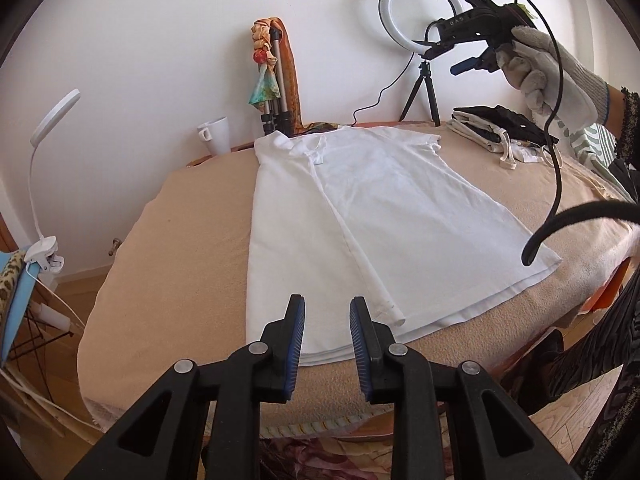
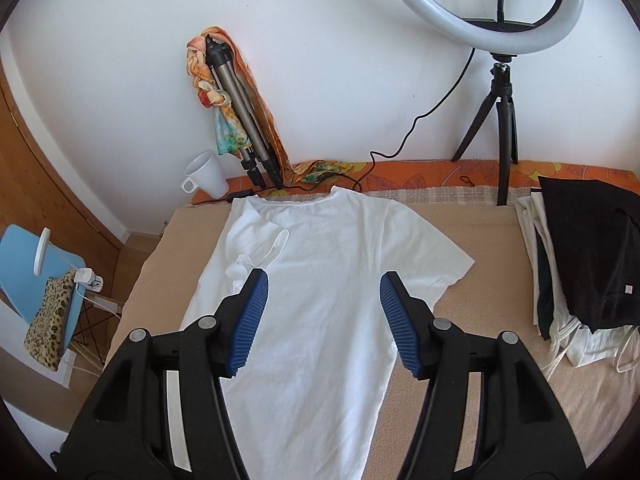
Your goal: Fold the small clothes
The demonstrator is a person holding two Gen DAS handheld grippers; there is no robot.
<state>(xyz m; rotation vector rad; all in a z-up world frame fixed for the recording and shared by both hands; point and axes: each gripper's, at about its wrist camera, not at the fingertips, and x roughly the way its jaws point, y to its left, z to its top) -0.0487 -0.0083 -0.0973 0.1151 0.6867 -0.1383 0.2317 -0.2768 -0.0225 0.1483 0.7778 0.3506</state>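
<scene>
A small white T-shirt (image 1: pixel 360 208) lies flat on the beige-covered table (image 1: pixel 180 264), neck toward the wall, with its left side folded over onto the middle. My left gripper (image 1: pixel 327 304) is open and empty, just above the shirt's bottom hem. My right gripper (image 2: pixel 324 280) is open and empty, held high above the shirt (image 2: pixel 320 280) near its right sleeve. In the left wrist view the right gripper (image 1: pixel 436 50) shows up at the upper right in a gloved hand.
A pile of folded black and white clothes (image 2: pixel 580 264) lies at the table's right (image 1: pixel 500 128). A ring light on a tripod (image 2: pixel 504 120), a folded tripod with a scarf (image 2: pixel 240 120) and a white mug (image 2: pixel 206 178) stand along the wall. A clip lamp (image 1: pixel 48 128) stands left.
</scene>
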